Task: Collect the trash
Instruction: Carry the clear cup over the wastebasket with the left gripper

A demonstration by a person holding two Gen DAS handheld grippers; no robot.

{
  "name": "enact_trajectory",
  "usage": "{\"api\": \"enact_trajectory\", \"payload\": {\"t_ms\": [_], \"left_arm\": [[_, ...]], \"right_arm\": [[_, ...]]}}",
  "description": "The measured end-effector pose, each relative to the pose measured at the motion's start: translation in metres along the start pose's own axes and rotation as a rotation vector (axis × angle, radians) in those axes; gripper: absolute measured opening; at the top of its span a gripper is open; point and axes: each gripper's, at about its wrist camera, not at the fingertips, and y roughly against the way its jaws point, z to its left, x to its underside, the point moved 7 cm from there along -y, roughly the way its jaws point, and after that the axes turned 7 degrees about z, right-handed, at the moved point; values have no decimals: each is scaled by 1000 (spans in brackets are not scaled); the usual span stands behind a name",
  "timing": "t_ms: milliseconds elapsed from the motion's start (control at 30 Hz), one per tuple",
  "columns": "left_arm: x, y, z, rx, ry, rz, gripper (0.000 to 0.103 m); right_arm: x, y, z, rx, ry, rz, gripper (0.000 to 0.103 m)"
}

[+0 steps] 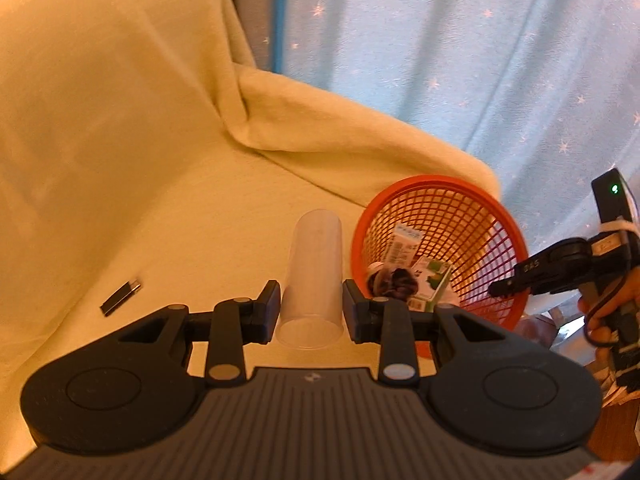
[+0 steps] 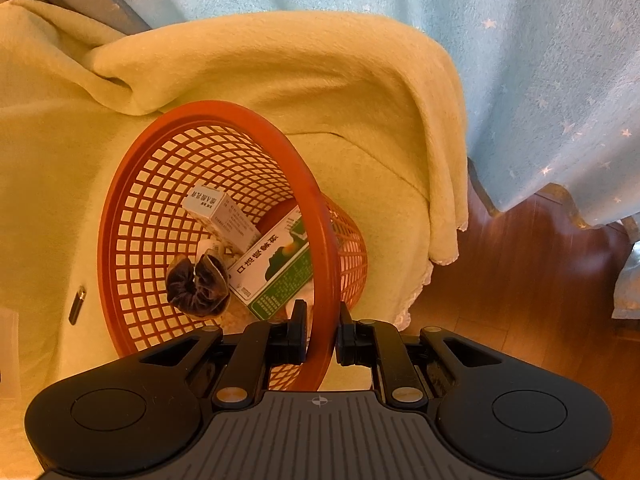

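Yellow fleece blanket (image 1: 140, 140) drapes a seat in front of a pale blue curtain (image 1: 460, 60) printed with small stars. On the blanket lies a clear plastic cup (image 1: 314, 276) on its side, open mouth toward the left gripper (image 1: 311, 312), whose jaws stand wide open on either side of the cup's rim end, close to it but not yet pressing. Just to the cup's right, an orange mesh basket (image 2: 132, 216) sits tilted on the blanket, holding a white box (image 2: 222, 216), a green and white box (image 2: 276, 268) and a dark crumpled bundle (image 2: 192, 284). The right gripper (image 2: 322, 332) has its jaws closed on the basket's rim, one finger inside and one outside, steadying it. A small black stick-shaped object (image 1: 120, 299) lies apart on the blanket, left of the cup. That cup looks light, thin and smooth, likely to flex or slip; a gentle squeeze across its wall near the rim seems safest
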Motion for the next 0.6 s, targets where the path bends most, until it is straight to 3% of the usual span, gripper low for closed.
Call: {"api": "enact_trajectory", "payload": {"t_ms": [600], "left_arm": [[-22, -28, -37, 20, -57, 43, 28]], "right_arm": [[4, -2, 0, -2, 68, 12, 10]]}}
